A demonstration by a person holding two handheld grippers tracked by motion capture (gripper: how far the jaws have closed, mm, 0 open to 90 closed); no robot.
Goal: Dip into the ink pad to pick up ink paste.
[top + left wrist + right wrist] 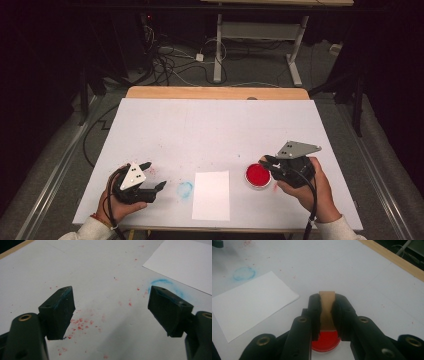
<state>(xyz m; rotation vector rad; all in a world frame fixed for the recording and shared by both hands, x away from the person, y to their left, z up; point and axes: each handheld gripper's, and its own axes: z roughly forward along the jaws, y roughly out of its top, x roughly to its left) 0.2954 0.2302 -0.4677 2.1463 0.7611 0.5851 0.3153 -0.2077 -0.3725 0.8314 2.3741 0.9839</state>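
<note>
The right gripper point(327, 312) has its two black jaws pressed narrowly on a small tan wooden block point(327, 305), held upright between the pads just above a round shallow dish of red paint point(325, 342). In the high view this right gripper point(272, 164) hangs over the right edge of the red paint dish point(257, 175), near the front right of the white-covered table point(215, 125). A blank white rectangular sheet of paper point(211, 195) lies just left of the dish, with a faint blue ring-shaped smudge point(185, 189) beside its left edge. The left gripper point(152, 176) rests at the front left, its jaws spread wide with nothing between them, over scattered red paint specks point(81, 326).
</note>
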